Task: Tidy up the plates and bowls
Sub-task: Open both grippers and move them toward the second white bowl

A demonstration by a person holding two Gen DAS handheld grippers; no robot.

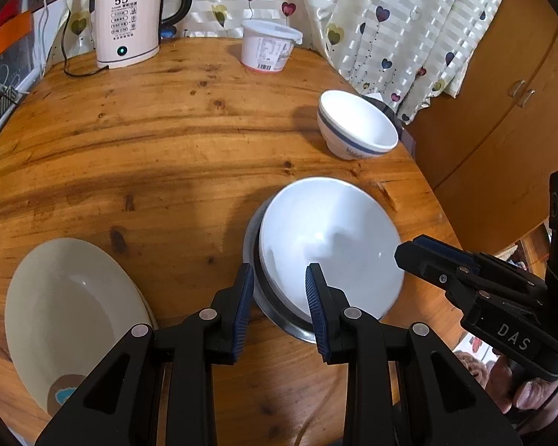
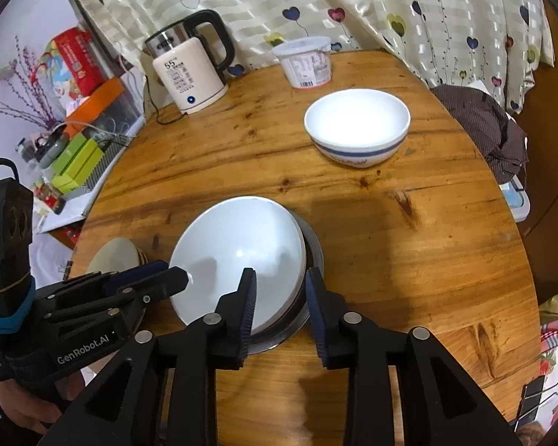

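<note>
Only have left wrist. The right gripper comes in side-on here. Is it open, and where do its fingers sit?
Observer: Right wrist shows the right gripper open, one finger inside the white bowl, the other outside the steel bowl beneath it.
Operator: Anything off the table's near right side?
Observer: A black binder clip lies just past the wooden table edge there.

White bowl (image 2: 238, 256) in steel bowl (image 2: 310, 245); blue-banded white bowl (image 2: 357, 126); cream plate (image 1: 70, 316); knotty orange-brown desk (image 1: 167, 141); heart-patterned striped curtain (image 2: 353, 7).
</note>
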